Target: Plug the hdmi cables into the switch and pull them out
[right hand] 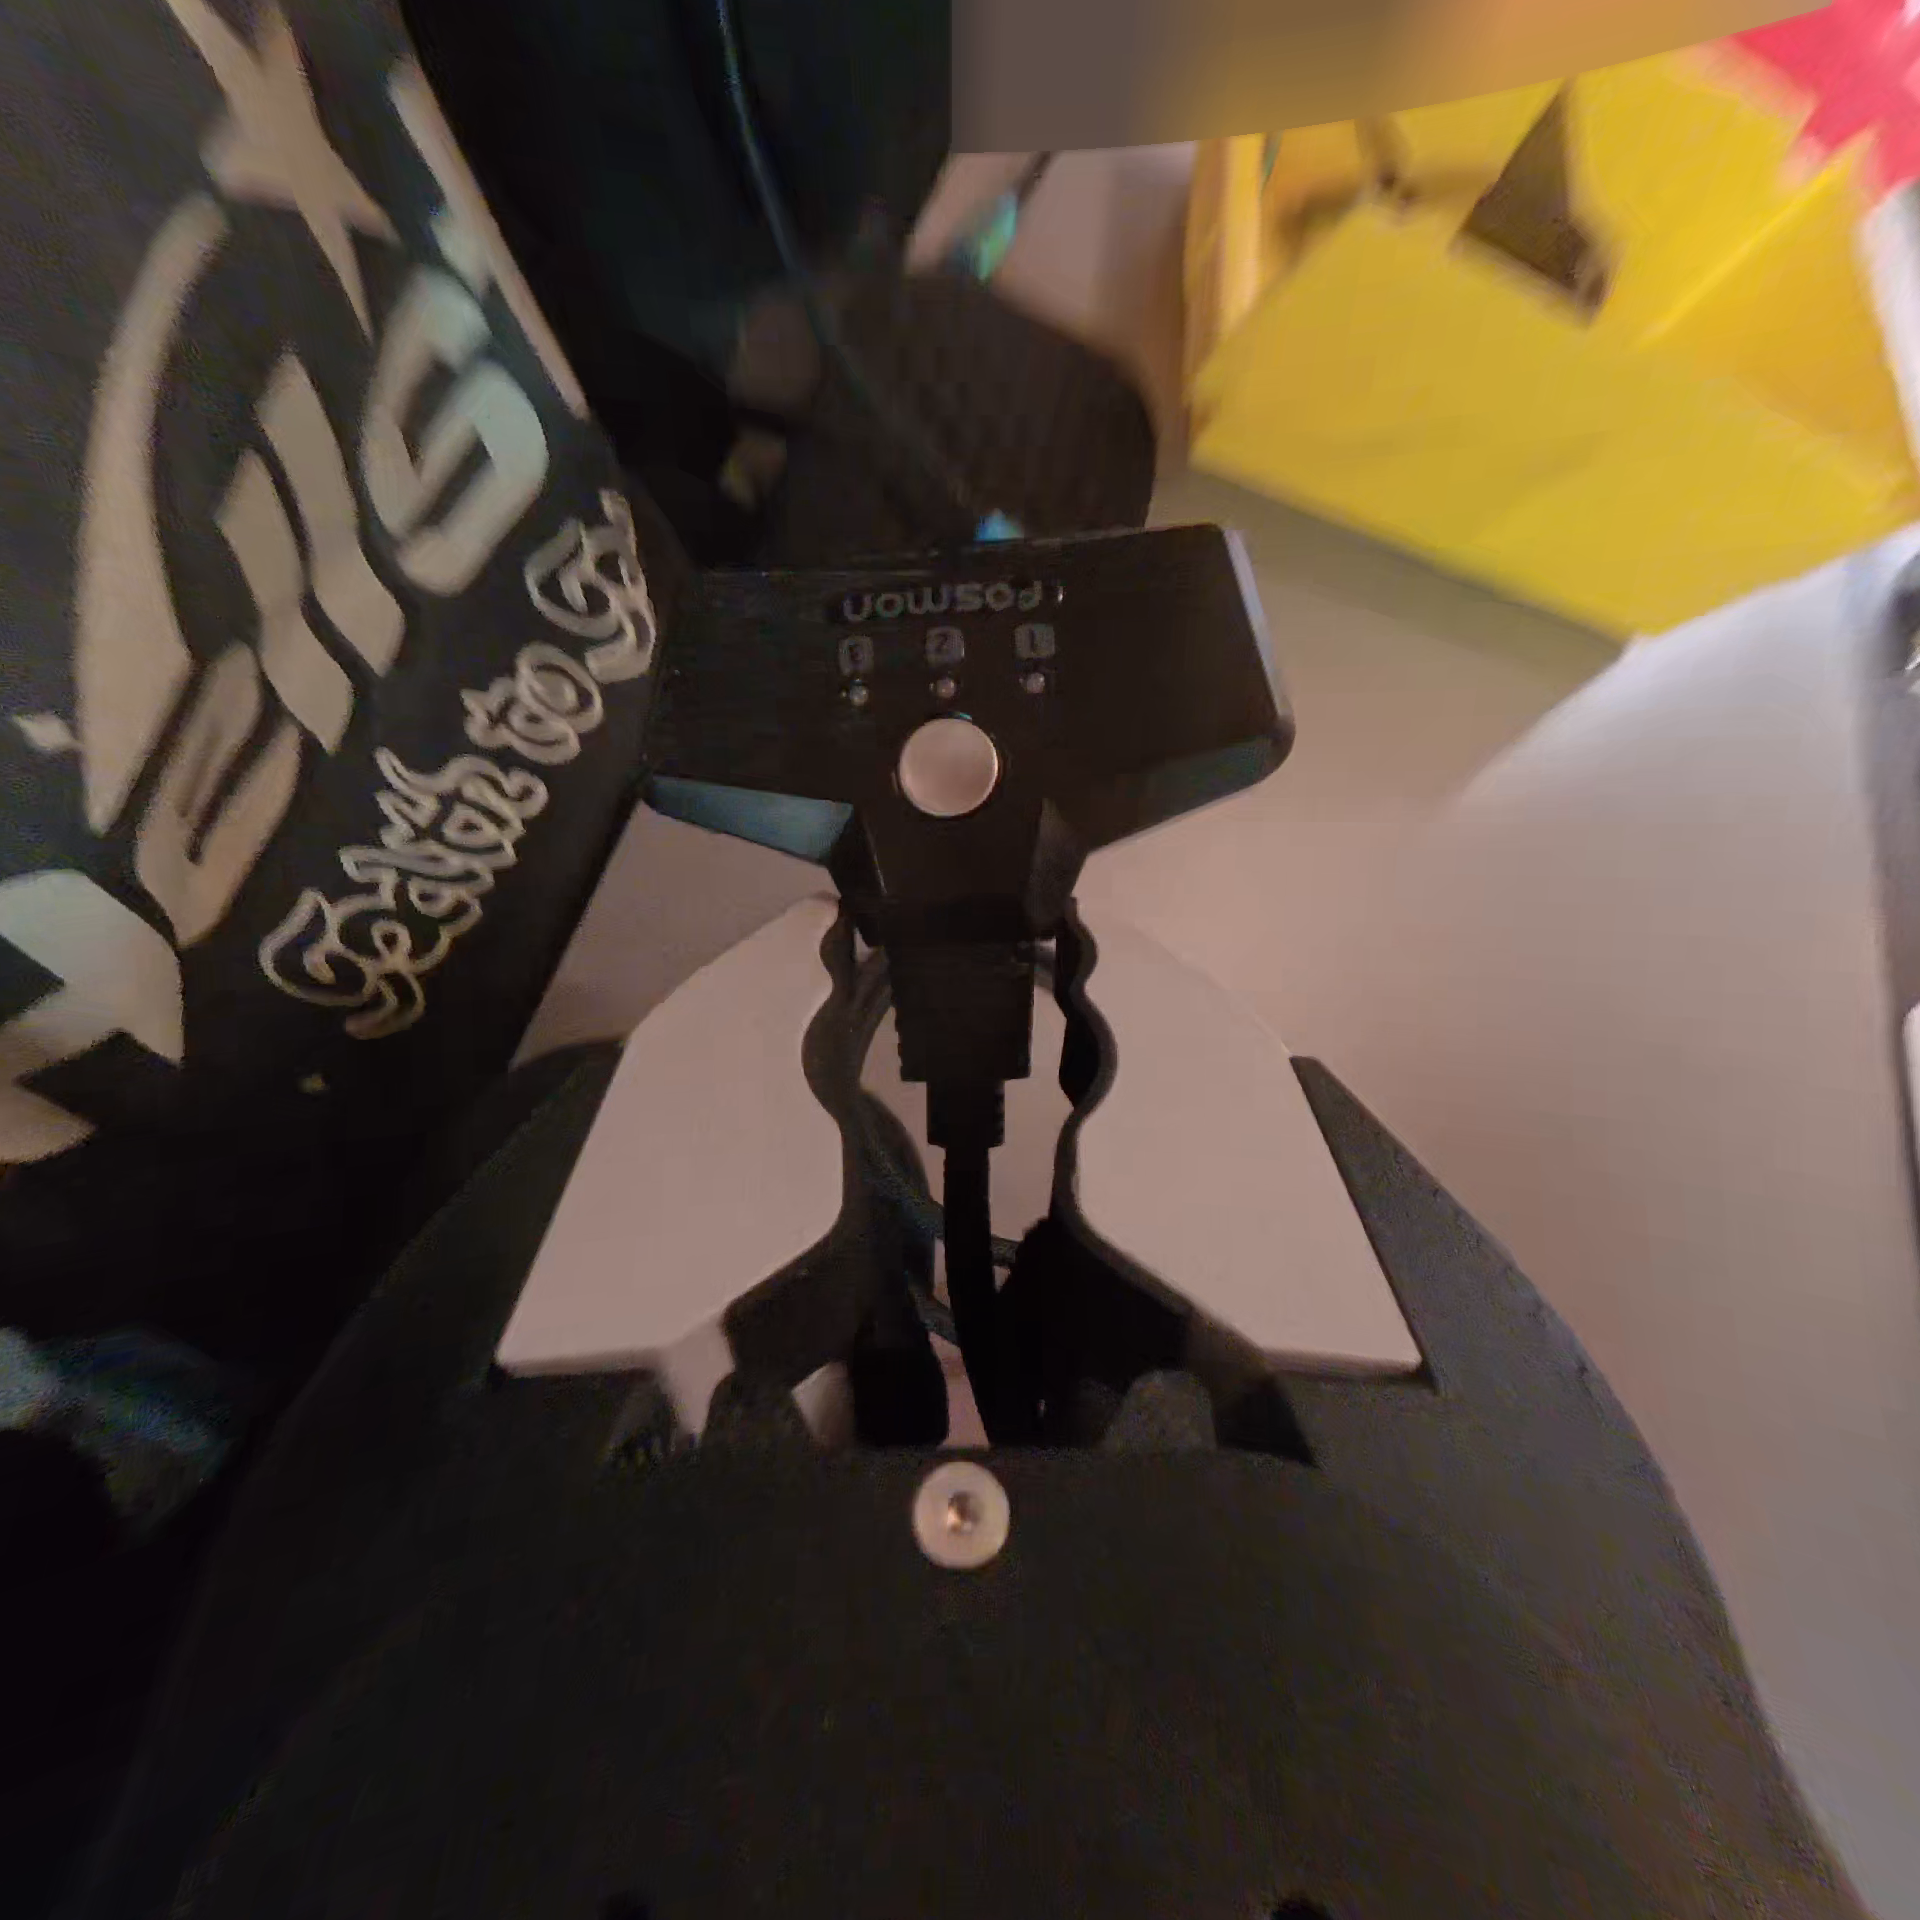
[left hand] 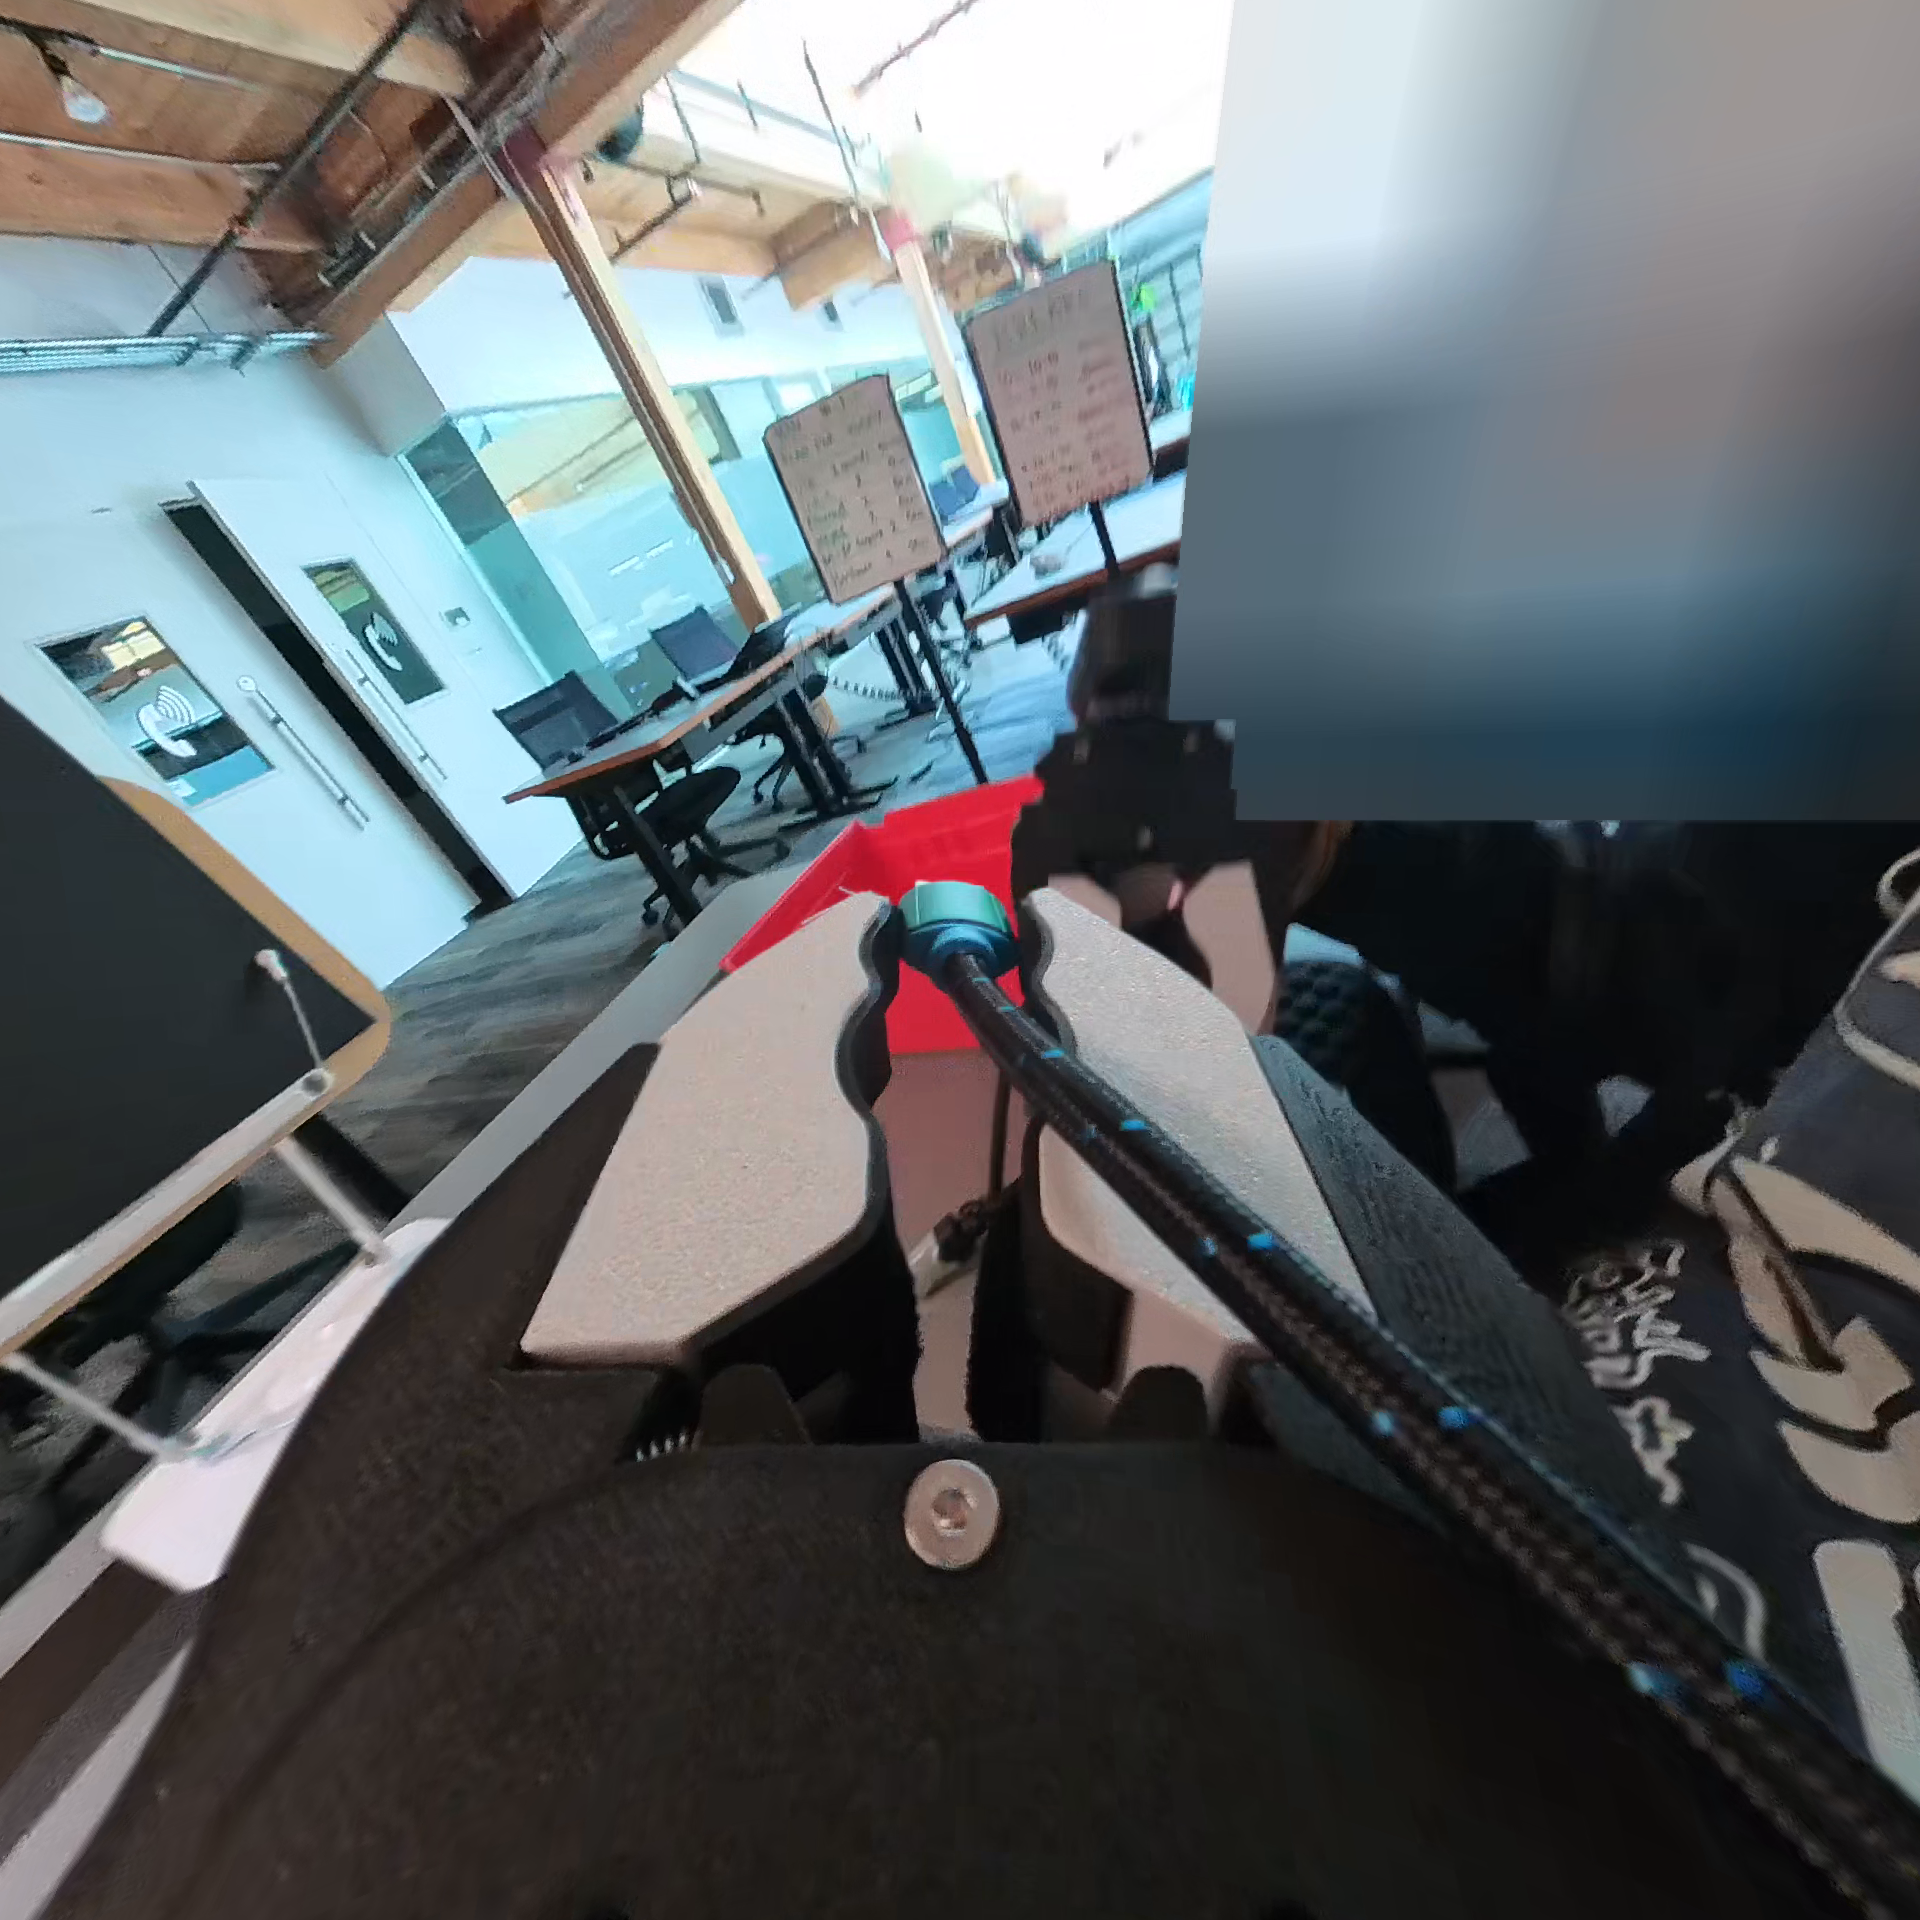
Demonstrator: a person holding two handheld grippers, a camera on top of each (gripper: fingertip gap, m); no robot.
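Hemmed in left of the switch by a printed dark garment, touching its corner. Open pale tabletop to the right. Yellow bin blocking far right. Red bin straight beyond the teal plug.

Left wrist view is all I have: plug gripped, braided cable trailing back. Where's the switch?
Observer: The right hand-held gripper holds the switch by its narrow end.
Operator: Anything plugged into it?
Observer: A black cable sits in that narrow end and runs back between the fingers.
Operator: Are the wide end's ports free?
Observer: Cannot tell; that end faces away from the right wrist camera.
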